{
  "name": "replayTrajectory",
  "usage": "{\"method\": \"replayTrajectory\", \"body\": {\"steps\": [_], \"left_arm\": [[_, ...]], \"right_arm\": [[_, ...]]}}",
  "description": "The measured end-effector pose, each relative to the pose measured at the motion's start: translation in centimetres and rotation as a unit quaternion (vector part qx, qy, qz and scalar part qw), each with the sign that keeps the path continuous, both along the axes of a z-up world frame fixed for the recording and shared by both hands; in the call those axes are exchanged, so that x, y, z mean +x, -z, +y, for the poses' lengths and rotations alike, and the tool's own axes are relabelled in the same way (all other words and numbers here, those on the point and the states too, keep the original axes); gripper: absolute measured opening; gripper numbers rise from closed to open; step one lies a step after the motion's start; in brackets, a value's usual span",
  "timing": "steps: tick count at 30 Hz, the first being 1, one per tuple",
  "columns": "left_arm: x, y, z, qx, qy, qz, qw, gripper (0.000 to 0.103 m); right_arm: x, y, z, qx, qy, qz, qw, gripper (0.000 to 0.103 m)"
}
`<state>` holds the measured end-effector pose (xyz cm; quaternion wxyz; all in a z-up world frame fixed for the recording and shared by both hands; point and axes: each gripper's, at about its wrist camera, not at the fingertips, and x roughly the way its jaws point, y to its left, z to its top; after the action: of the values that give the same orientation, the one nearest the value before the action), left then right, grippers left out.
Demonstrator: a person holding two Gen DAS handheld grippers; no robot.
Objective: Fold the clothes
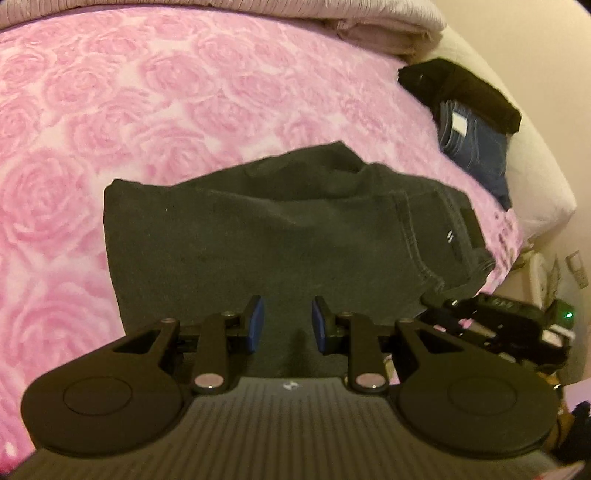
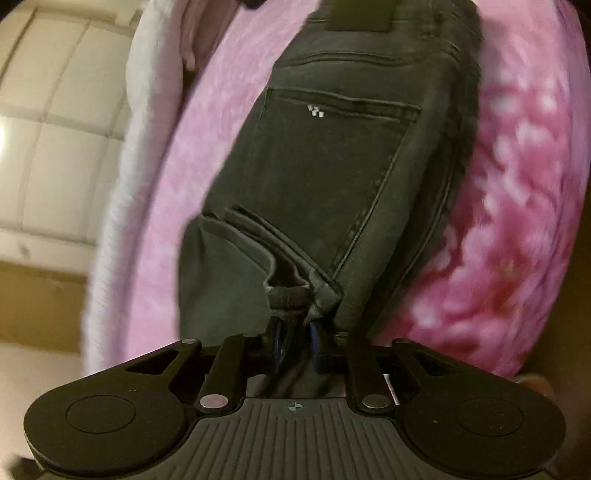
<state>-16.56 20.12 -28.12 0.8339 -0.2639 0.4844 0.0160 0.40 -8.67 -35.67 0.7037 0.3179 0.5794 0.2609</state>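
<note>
Dark grey jeans (image 1: 280,229) lie folded on the pink rose-patterned blanket (image 1: 147,110); their back pocket and waistband point right. My left gripper (image 1: 288,321) hovers over the near edge of the jeans, blue pads apart, nothing pinched between them. In the right wrist view the same jeans (image 2: 332,166) fill the middle, back pocket up. My right gripper (image 2: 295,338) is shut on the bunched seam at the crotch corner of the jeans. The right gripper (image 1: 498,325) also shows at the jeans' right edge in the left wrist view.
A stack of folded clothes, a black item (image 1: 461,92) on blue jeans (image 1: 476,147), sits at the bed's far right. A folded pale blanket (image 1: 369,22) lies along the back. The white mattress edge (image 1: 539,184) drops off on the right.
</note>
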Motion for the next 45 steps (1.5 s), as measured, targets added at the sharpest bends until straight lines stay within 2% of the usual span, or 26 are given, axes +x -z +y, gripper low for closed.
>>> {"method": "replayTrajectory", "body": {"steps": [6,9,12,15,17,19,20,22,23,27,34,45], "left_arm": [[0.2,0.7,0.5,0.031,0.014,0.032,0.9989,0.022],[0.5,1.0,0.1,0.051,0.031,0.042,0.9974,0.022],[0.8,0.7,-0.6,0.063,0.044,0.045,0.996,0.022],[1.4,-0.1,-1.2,0.057,0.054,0.034,0.9964,0.022],[2.2,0.0,-1.9,0.056,0.063,0.034,0.9958,0.022],[3.0,0.4,-2.7,0.057,0.074,0.041,0.9948,0.022],[3.5,0.6,-3.1,0.058,0.079,0.044,0.9942,0.022],[4.3,1.0,-3.9,0.059,0.089,0.05,0.993,0.022],[4.7,1.2,-4.3,0.061,0.095,0.053,0.9921,0.022],[5.1,2.5,-6.0,0.083,0.121,0.066,0.987,0.022],[5.0,2.2,-5.7,0.089,0.117,0.078,0.986,0.022],[5.9,2.7,-7.1,0.124,0.12,0.108,0.979,0.022]], "right_arm": [[0.0,1.6,-0.3,0.03,0.024,0.034,0.999,0.023],[0.2,1.5,0.3,0.022,0.015,0.025,0.999,0.022],[0.7,-0.8,0.9,-0.003,-0.024,-0.036,0.999,0.009],[1.1,-4.7,0.3,-0.008,-0.049,-0.122,0.991,0.009],[1.7,-7.5,-1.0,-0.016,-0.042,-0.184,0.982,0.009],[2.9,-9.0,-3.3,-0.032,-0.02,-0.228,0.973,0.009],[3.9,-8.6,-4.3,-0.044,-0.012,-0.22,0.974,0.009],[6.5,-5.5,-5.8,-0.071,-0.011,-0.138,0.988,0.01],[7.3,-4.6,-6.3,-0.079,-0.012,-0.113,0.99,0.01],[7.7,-3.9,-6.1,-0.09,-0.021,-0.095,0.991,0.009],[8.5,-2.8,-5.9,-0.107,-0.037,-0.064,0.991,0.009],[9.1,-2.9,-5.2,-0.108,-0.051,-0.056,0.991,0.009]]}}
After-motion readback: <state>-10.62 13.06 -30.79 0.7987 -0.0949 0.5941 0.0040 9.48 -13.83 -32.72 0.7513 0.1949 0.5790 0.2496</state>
